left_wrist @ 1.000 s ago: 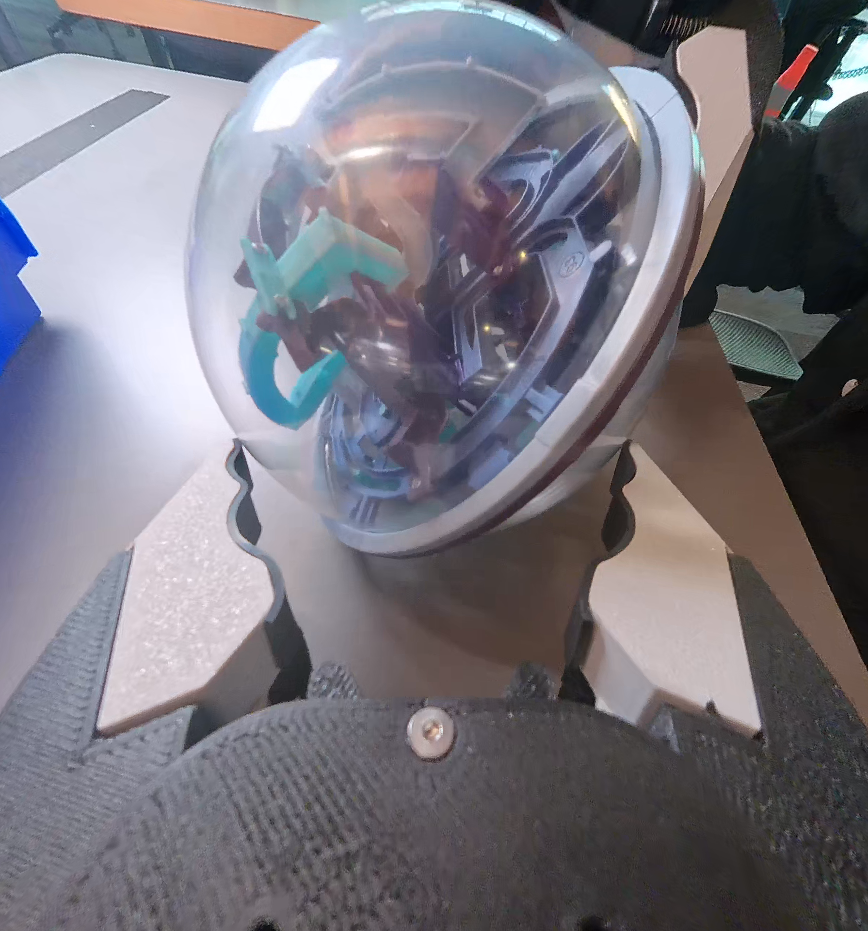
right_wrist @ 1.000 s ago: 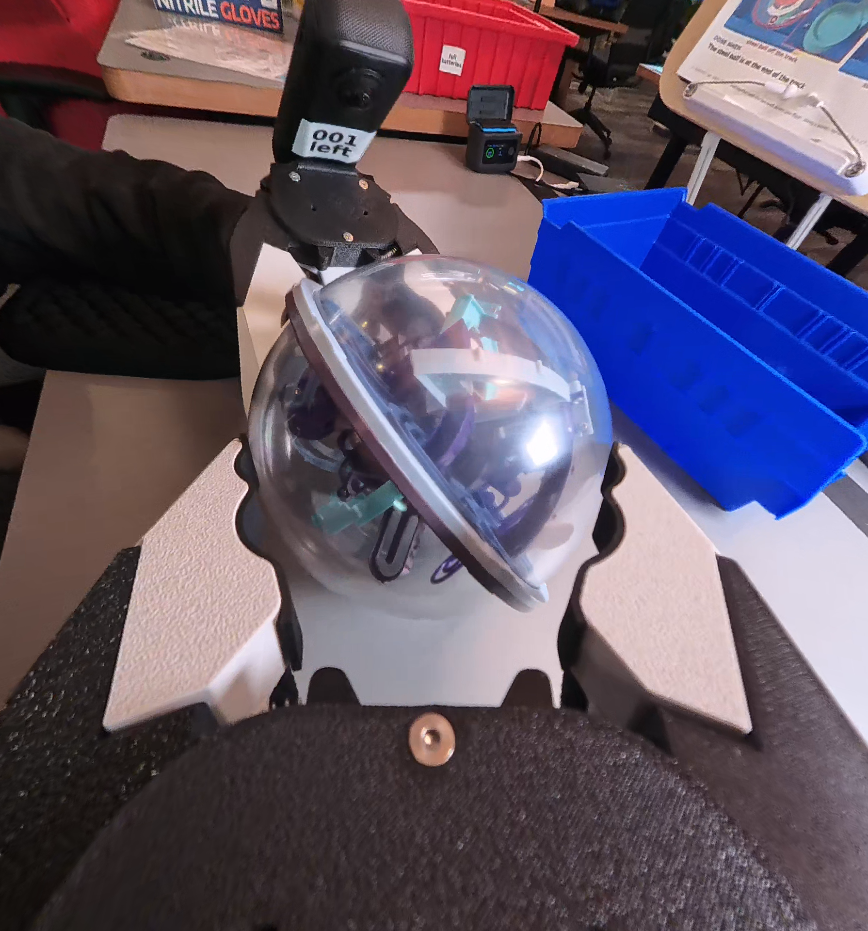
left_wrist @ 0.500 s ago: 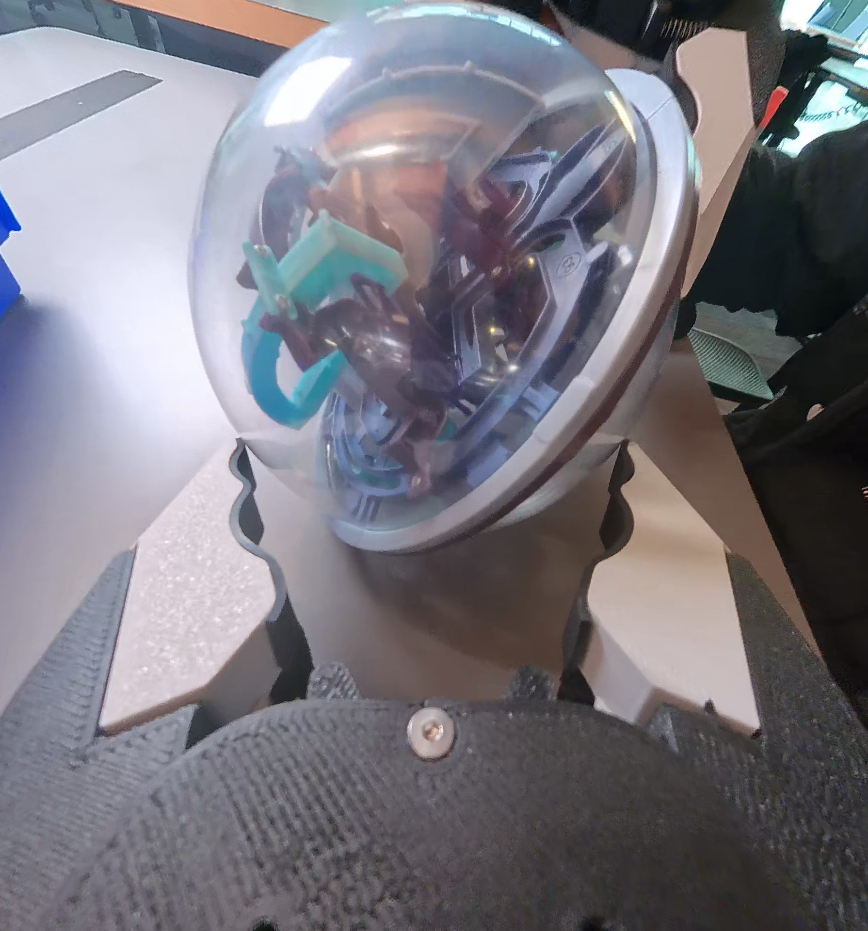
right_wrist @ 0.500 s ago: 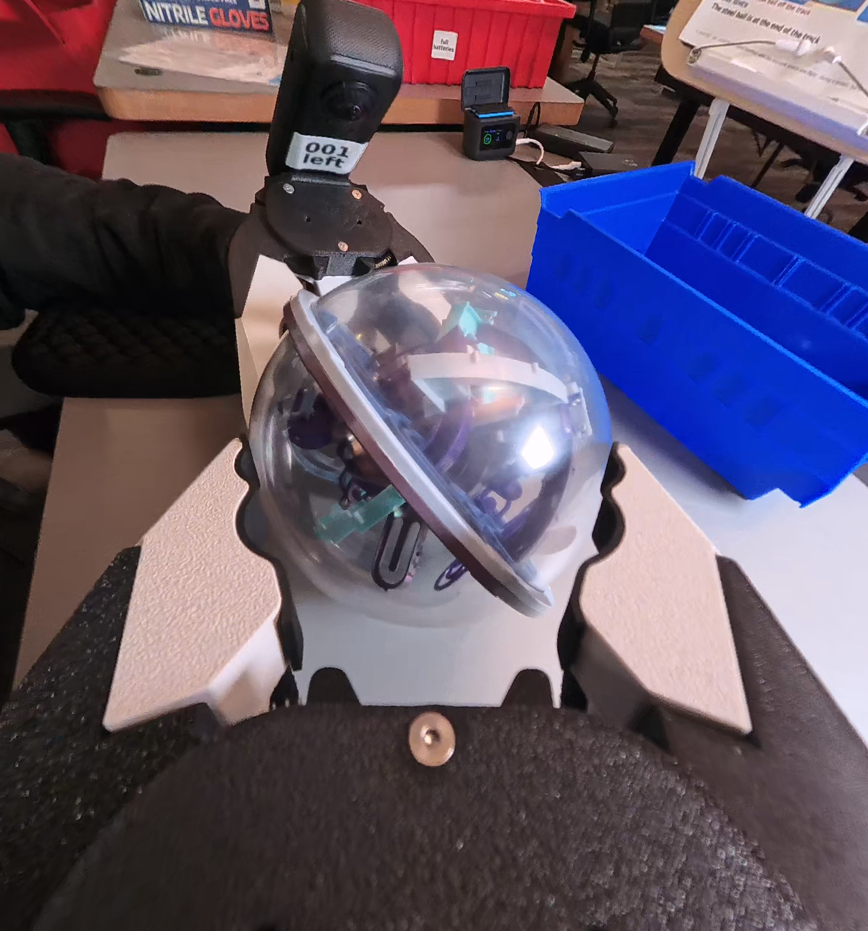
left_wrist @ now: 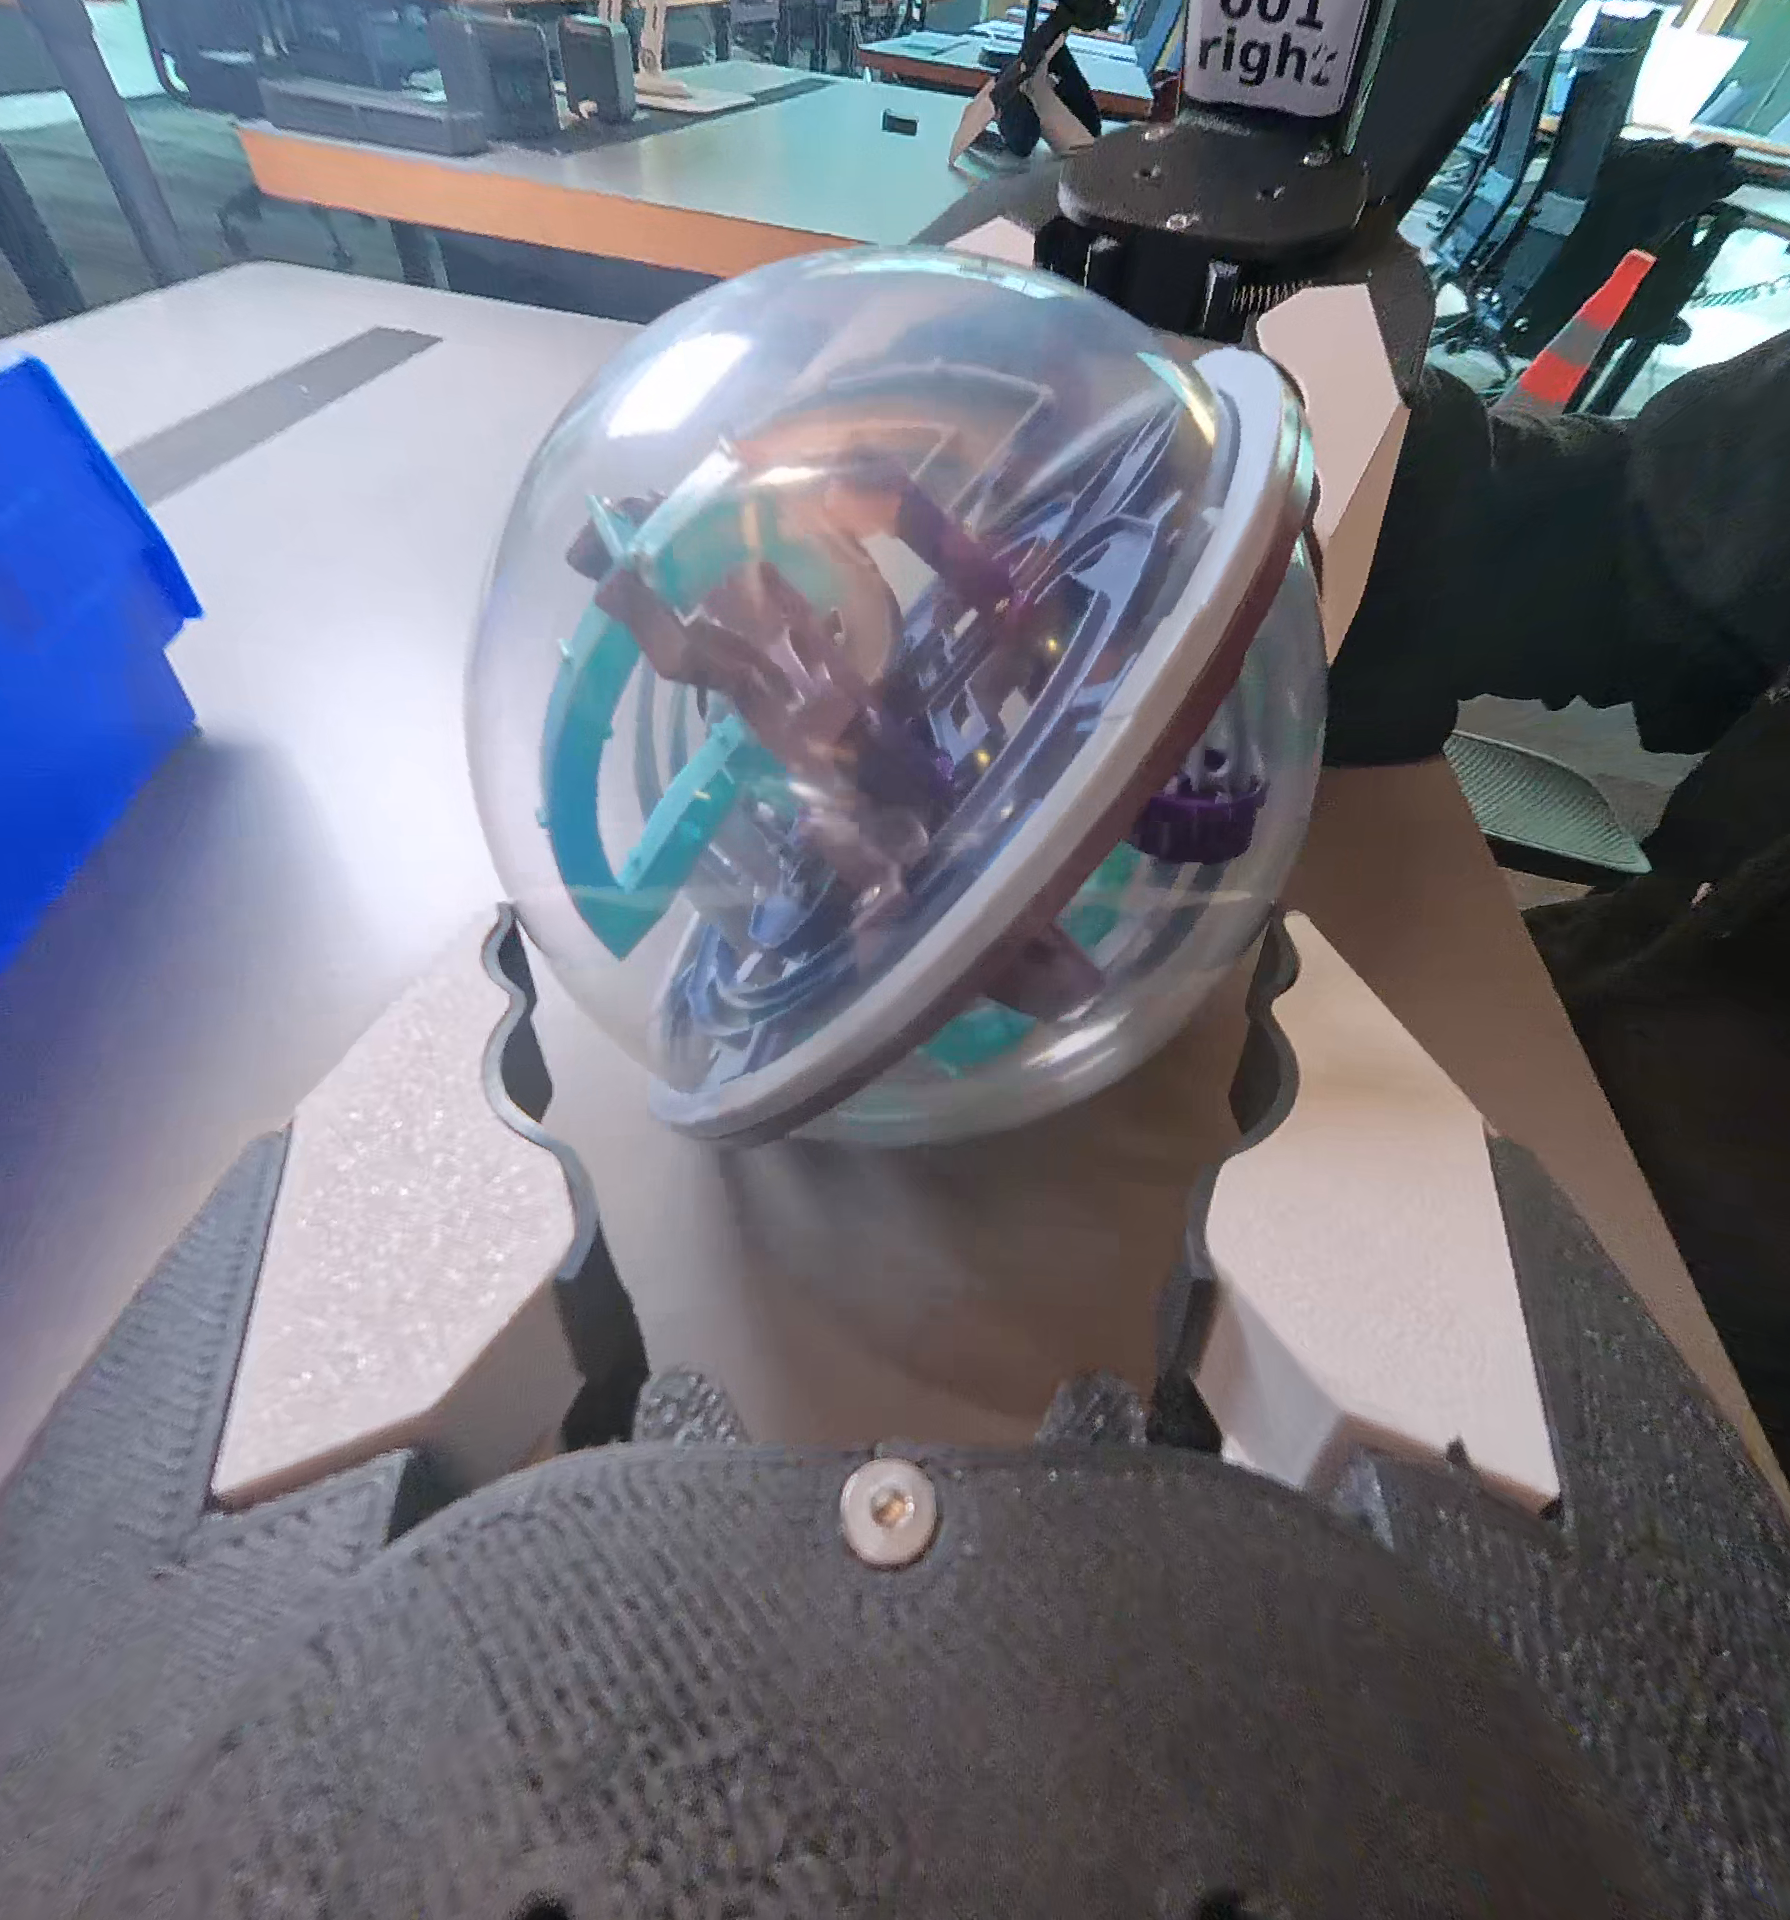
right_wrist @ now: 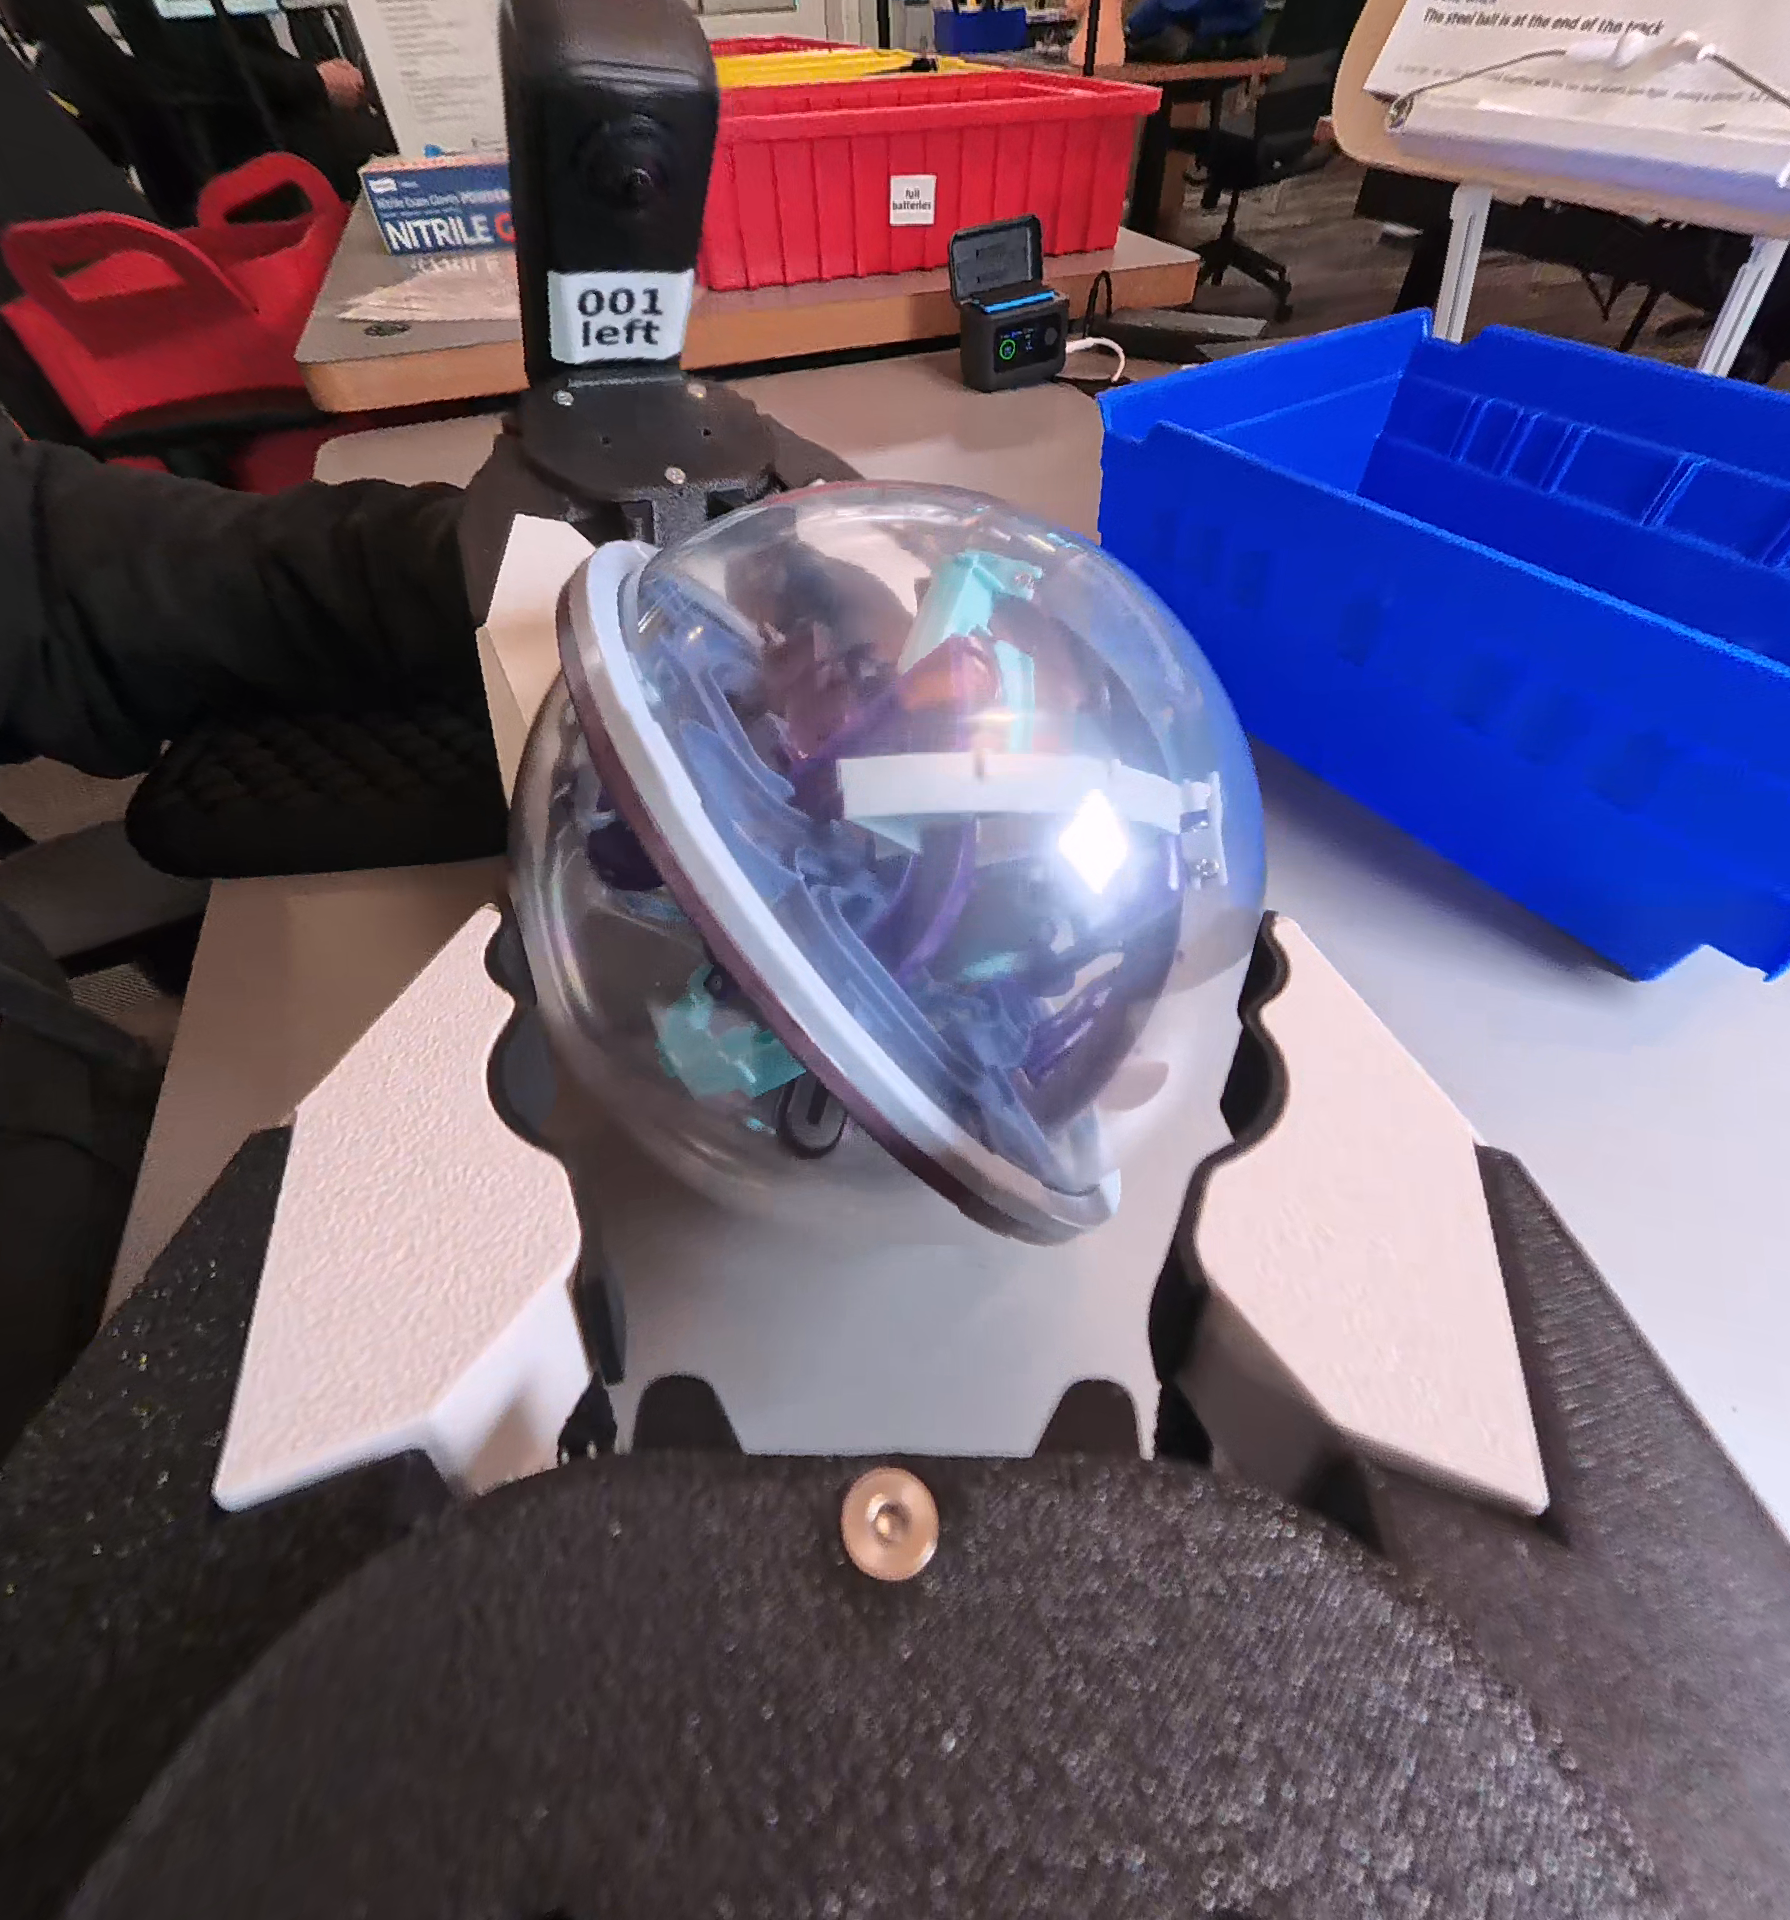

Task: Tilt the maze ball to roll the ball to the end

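Note:
The maze ball (left_wrist: 891,707) is a clear sphere with a white equator ring and teal, purple and blue tracks inside. It is held between my two grippers, which face each other from opposite sides. My left gripper (left_wrist: 889,935) is shut on it, both wavy fingertips against the lower shell. My right gripper (right_wrist: 886,935) is shut on it too, its fingertips (right_wrist: 1260,966) pressed on the sphere (right_wrist: 891,852). The ring runs diagonally in both views. I cannot pick out the small ball inside.
A blue bin (right_wrist: 1493,675) stands on the grey table (right_wrist: 1597,1091) beside the sphere; it also shows in the left wrist view (left_wrist: 39,644). A black sleeve (right_wrist: 195,623) and a chair lie behind. A red bin (right_wrist: 912,177) sits on a farther table.
The maze ball has tipped: its ring is more slanted and more of the lower half shows in the left wrist view. Both grippers kept hold; the left jaws closed slightly.

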`<state>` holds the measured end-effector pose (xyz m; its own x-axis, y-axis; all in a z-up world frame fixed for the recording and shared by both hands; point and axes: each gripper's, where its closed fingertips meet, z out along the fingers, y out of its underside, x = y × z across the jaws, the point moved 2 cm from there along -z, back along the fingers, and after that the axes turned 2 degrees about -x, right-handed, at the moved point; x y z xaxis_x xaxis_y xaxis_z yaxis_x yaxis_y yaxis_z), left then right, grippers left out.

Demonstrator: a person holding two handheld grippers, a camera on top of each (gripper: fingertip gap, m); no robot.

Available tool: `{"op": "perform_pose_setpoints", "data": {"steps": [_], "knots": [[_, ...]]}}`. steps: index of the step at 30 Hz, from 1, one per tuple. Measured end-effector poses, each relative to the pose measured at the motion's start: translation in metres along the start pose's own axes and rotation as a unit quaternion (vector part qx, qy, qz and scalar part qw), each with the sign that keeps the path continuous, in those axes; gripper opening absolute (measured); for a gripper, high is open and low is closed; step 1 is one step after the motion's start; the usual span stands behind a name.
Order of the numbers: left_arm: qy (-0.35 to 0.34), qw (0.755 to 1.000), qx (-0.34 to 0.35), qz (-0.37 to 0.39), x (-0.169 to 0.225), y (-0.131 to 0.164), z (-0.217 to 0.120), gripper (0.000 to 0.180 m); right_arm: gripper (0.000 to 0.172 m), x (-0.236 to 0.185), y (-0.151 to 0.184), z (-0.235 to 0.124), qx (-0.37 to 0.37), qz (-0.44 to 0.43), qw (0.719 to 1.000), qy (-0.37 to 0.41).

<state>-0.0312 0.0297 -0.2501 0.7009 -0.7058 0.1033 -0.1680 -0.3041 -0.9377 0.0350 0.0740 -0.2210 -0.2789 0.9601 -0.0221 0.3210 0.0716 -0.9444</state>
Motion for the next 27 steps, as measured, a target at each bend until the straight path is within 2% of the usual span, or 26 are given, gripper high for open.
{"op": "perform_pose_setpoints", "data": {"steps": [9,14,19,23,27], "knots": [[-0.038,0.996,0.009,0.075,0.003,-0.008,-0.002,0.134,0.132,-0.001,0.011,-0.002,0.009,-0.030,1.000,-0.001],[-0.060,0.990,-0.008,0.128,0.002,-0.002,0.000,0.133,0.132,-0.006,0.008,-0.001,0.017,-0.114,0.993,0.032],[-0.065,0.987,-0.026,0.145,0.000,0.006,0.003,0.133,0.132,-0.012,0.003,-0.002,0.028,-0.181,0.982,0.055],[-0.052,0.989,-0.041,0.135,0.001,0.013,0.005,0.134,0.131,-0.020,-0.002,-0.001,0.033,-0.228,0.971,0.069],[0.001,0.997,-0.034,0.068,0.005,0.011,-0.005,0.147,0.131,-0.025,-0.004,0.004,0.024,-0.252,0.964,0.079]]}}
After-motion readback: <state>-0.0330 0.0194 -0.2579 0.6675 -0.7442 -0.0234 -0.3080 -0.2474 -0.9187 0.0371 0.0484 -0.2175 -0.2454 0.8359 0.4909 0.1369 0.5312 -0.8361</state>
